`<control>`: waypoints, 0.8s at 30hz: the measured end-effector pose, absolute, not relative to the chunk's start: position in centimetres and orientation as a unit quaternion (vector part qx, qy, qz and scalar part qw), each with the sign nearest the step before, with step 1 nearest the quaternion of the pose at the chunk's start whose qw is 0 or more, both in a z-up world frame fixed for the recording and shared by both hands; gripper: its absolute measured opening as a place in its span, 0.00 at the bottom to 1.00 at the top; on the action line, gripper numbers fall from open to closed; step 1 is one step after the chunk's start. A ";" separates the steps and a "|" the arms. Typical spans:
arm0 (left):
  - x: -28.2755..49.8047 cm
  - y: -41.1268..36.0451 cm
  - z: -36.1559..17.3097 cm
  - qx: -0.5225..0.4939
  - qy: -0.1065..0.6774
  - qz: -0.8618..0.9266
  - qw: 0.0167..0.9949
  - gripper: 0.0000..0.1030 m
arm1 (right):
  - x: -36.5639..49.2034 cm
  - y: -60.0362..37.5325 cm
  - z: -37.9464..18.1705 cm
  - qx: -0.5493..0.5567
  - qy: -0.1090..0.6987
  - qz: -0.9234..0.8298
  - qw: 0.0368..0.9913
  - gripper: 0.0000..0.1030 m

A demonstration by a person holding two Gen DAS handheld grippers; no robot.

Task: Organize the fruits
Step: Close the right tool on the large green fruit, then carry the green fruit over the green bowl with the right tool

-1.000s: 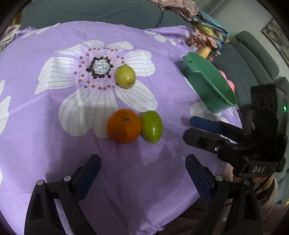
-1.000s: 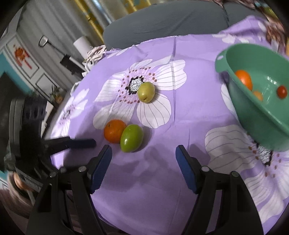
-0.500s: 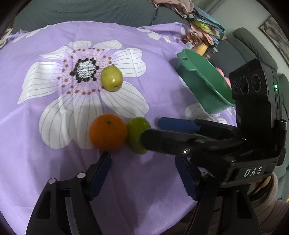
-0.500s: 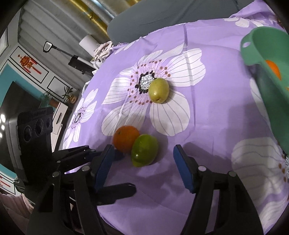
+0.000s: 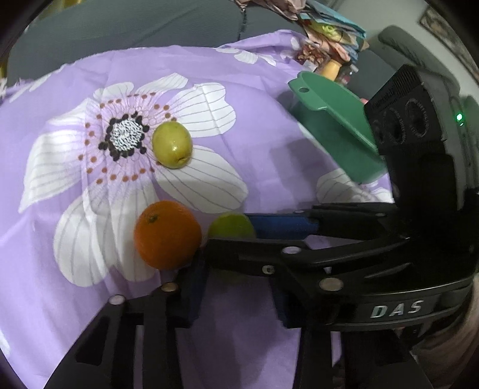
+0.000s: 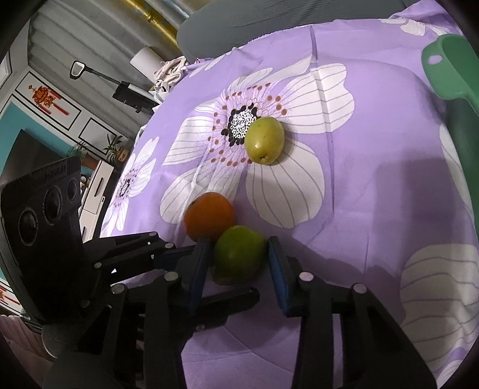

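Observation:
A green fruit [image 6: 239, 254] lies on the purple flowered cloth [image 6: 359, 209], touching an orange [image 6: 209, 218] on its left. My right gripper [image 6: 241, 263] is closing, and its blue pads [image 6: 277, 269] sit against both sides of the green fruit. In the left wrist view that gripper reaches in from the right and covers most of the green fruit [image 5: 230, 227]. My left gripper [image 5: 239, 287] is also closing. Its jaws stand narrow just below the orange [image 5: 167, 235] with no fruit between them, and the right gripper's finger crosses over them. A yellow-green fruit [image 5: 172, 143] lies farther back.
A green bowl [image 5: 329, 119] stands at the right, tilted toward me, with its handle [image 6: 443, 65] showing in the right wrist view. Behind it is a pile of clutter [image 5: 326, 39]. A grey sofa [image 5: 119, 27] runs along the back. The cloth drops off at the left edge [image 6: 128, 185].
Both grippers came in toward the orange and the green fruit, and their jaws narrowed. The right jaws now hug the green fruit, and the two grippers overlap.

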State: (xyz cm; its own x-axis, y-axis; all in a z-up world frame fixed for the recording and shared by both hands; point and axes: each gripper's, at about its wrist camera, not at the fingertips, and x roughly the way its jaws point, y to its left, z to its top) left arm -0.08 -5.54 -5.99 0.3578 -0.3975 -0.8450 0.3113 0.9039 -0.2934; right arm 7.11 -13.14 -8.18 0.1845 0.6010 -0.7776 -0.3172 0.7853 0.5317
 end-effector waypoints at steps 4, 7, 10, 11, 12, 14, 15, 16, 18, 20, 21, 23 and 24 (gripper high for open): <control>-0.2 -5.6 -6.0 -0.037 0.526 -0.217 0.821 0.32 | 7.0 -13.3 -8.2 0.129 0.561 0.304 0.759 0.37; -0.4 -5.8 -5.9 -0.032 0.528 -0.217 0.820 0.32 | 6.9 -13.4 -8.2 0.129 0.561 0.304 0.759 0.37; -0.5 -6.2 -5.8 -0.029 0.529 -0.220 0.819 0.32 | 6.6 -13.7 -8.1 0.133 0.560 0.304 0.759 0.37; -0.6 -6.3 -5.7 -0.027 0.528 -0.220 0.820 0.32 | 6.4 -13.9 -8.0 0.136 0.559 0.304 0.759 0.37; -0.7 -6.4 -5.6 -0.025 0.527 -0.221 0.820 0.32 | 6.3 -14.0 -8.0 0.139 0.558 0.304 0.759 0.37; -1.1 -6.7 -5.5 -0.022 0.525 -0.221 0.822 0.32 | 6.1 -14.1 -7.8 0.139 0.556 0.304 0.761 0.37; -1.2 -6.8 -5.4 -0.020 0.524 -0.221 0.822 0.32 | 5.9 -14.2 -7.6 0.138 0.555 0.304 0.762 0.37; -1.3 -6.9 -5.3 -0.020 0.524 -0.221 0.823 0.32 | 5.8 -14.2 -7.5 0.138 0.554 0.305 0.763 0.37; -1.5 -7.0 -5.1 -0.018 0.523 -0.220 0.823 0.32 | 5.5 -14.3 -7.3 0.138 0.552 0.305 0.764 0.37; -1.9 -7.2 -5.0 -0.016 0.522 -0.220 0.824 0.32 | 5.2 -14.4 -7.1 0.138 0.550 0.305 0.765 0.37; -2.0 -7.2 -4.9 -0.016 0.521 -0.221 0.824 0.32 | 5.0 -14.4 -7.0 0.137 0.549 0.305 0.766 0.37; -2.2 -7.3 -4.6 -0.013 0.520 -0.222 0.825 0.32 | 4.8 -14.5 -6.8 0.137 0.547 0.305 0.767 0.37; -2.3 -7.4 -4.5 -0.012 0.519 -0.222 0.825 0.32 | 4.7 -14.5 -6.7 0.136 0.546 0.305 0.768 0.37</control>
State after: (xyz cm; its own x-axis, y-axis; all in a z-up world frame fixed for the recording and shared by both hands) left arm -2.28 -7.42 -4.51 0.3617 -0.3791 -0.8518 0.3541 0.9010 -0.2507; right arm 4.72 -14.48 -6.70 0.2176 0.6171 -0.7562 -0.3200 0.7770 0.5421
